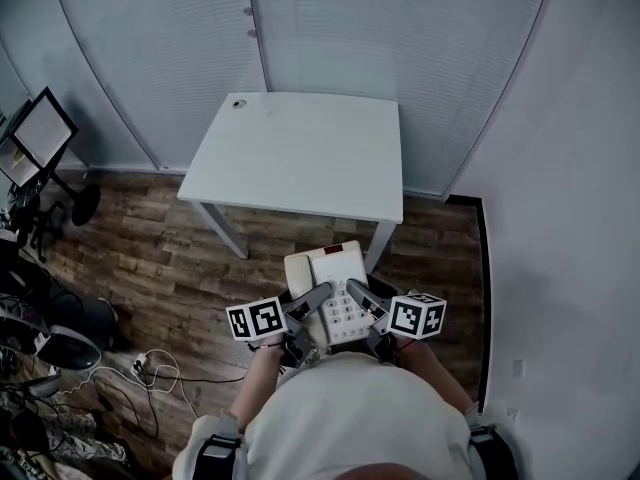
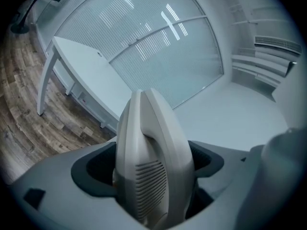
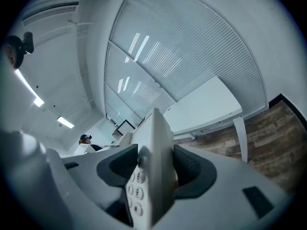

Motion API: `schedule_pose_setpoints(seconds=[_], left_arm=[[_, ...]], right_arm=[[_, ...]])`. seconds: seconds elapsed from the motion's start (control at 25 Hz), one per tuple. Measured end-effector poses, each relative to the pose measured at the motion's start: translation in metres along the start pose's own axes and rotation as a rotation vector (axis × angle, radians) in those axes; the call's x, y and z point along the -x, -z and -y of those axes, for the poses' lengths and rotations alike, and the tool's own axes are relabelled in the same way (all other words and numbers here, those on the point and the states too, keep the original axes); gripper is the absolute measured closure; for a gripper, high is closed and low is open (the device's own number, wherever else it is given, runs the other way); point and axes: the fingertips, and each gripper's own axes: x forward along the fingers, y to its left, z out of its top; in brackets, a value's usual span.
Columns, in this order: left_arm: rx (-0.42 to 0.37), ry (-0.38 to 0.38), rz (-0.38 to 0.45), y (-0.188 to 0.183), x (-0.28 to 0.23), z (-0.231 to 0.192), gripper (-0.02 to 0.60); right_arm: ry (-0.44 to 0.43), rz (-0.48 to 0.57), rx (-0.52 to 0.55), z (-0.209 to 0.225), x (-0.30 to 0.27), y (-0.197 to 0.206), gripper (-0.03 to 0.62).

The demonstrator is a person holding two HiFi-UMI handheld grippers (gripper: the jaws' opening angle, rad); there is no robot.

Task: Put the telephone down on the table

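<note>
The telephone (image 1: pixel 334 280) hung in the air between the two grippers, over the wooden floor (image 1: pixel 150 258) and not yet above the table (image 1: pixel 300 153), which stood well ahead of both sets of jaws. The left gripper (image 1: pixel 312 300) was clamped on the handset side, with the ribbed earpiece filling the gap between its pads. The right gripper (image 1: pixel 362 296) pinched the thin keypad edge, number keys showing just inside its jaws. Both holds sat on narrow, smooth plastic edges, so the likely trouble was slip. If either grip eased or the two moved unevenly, the telephone could twist and drop to the floor. Tilting it might also shake the handset loose. Set too close to the table's near edge, it could tip off.
</note>
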Motion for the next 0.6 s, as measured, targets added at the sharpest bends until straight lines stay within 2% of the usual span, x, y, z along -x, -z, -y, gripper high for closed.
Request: schedule_pose_setpoints(seconds=[0.32,0.6], left_arm=[[-0.001,0.004,-0.002,-0.053,-0.016,-0.028,0.149],[-0.003,0.004,-0.006,-0.075,-0.023,-0.048,0.149]], right_arm=[[0.006,0.007,0.003,0.006,-0.053,-0.031,0.358],[0.008,0.008,0.003,0.011,-0.081,-0.040,0.358]])
